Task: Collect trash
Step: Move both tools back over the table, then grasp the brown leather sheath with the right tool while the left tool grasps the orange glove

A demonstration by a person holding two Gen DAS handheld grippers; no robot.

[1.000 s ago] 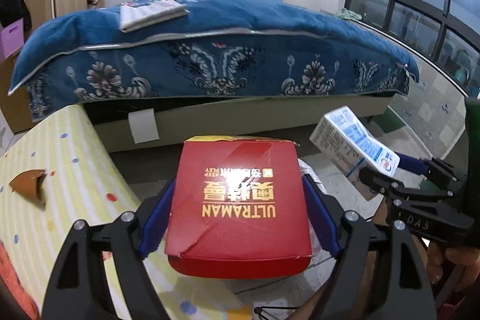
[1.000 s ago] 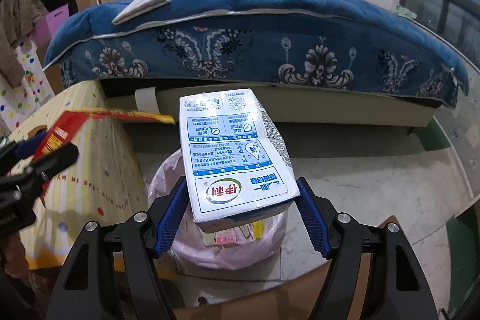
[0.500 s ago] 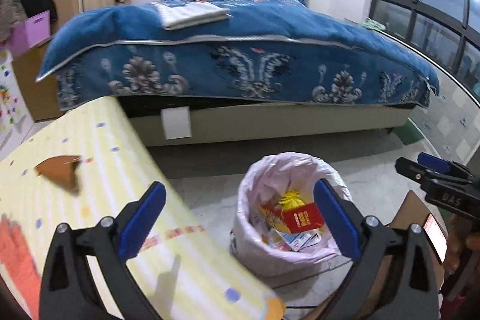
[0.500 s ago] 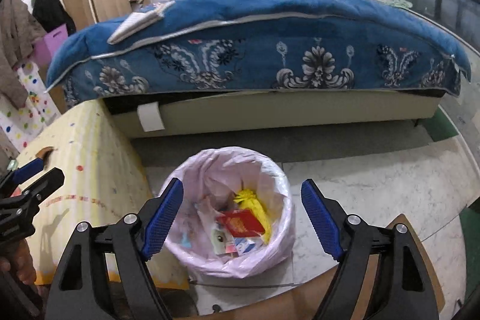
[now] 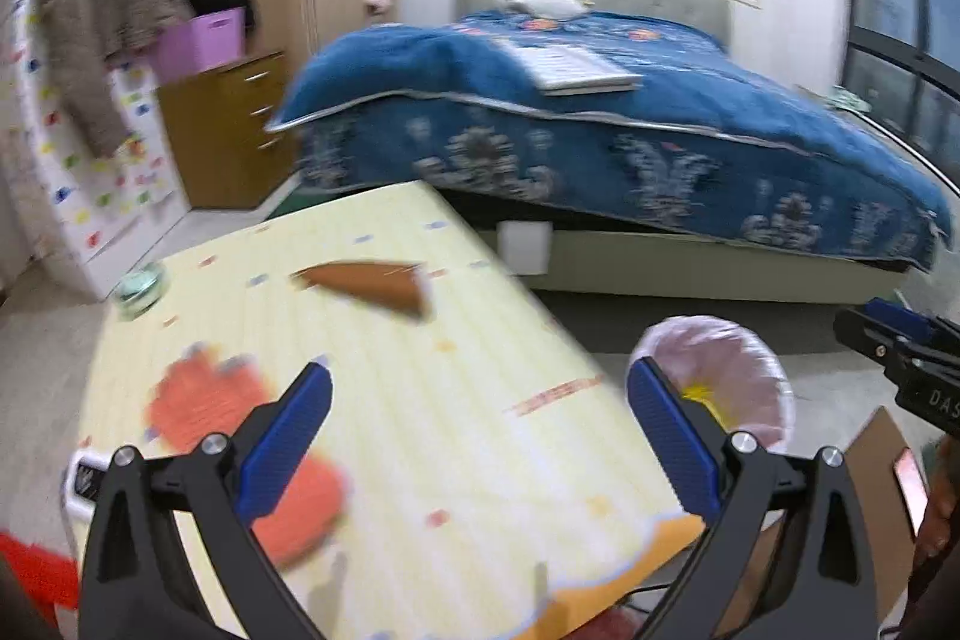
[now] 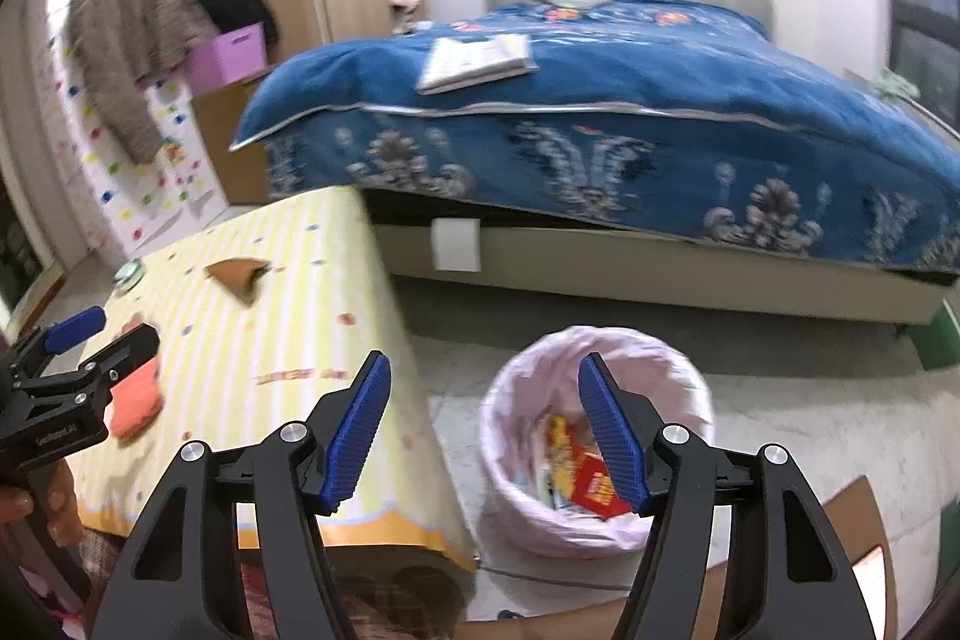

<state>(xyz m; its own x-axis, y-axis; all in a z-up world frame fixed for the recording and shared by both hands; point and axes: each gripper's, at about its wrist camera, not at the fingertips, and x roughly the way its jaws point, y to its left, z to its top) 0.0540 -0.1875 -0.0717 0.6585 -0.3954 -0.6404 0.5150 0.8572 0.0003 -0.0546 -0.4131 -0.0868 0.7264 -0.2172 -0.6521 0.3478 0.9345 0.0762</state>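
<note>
My left gripper (image 5: 477, 436) stands spread wide with nothing between its pads, over the yellow striped table (image 5: 384, 340), where an orange wrapper (image 5: 198, 394) lies just left of and under my left finger, and a brown torn scrap (image 5: 372, 283) sits farther ahead. My right gripper (image 6: 483, 430), its jaws just narrowed yet apart and empty, hangs above the pink-lined trash bin (image 6: 678, 376) on the floor beside the table; the red box (image 6: 594, 484) lies inside, just beside my right fingertip.
</note>
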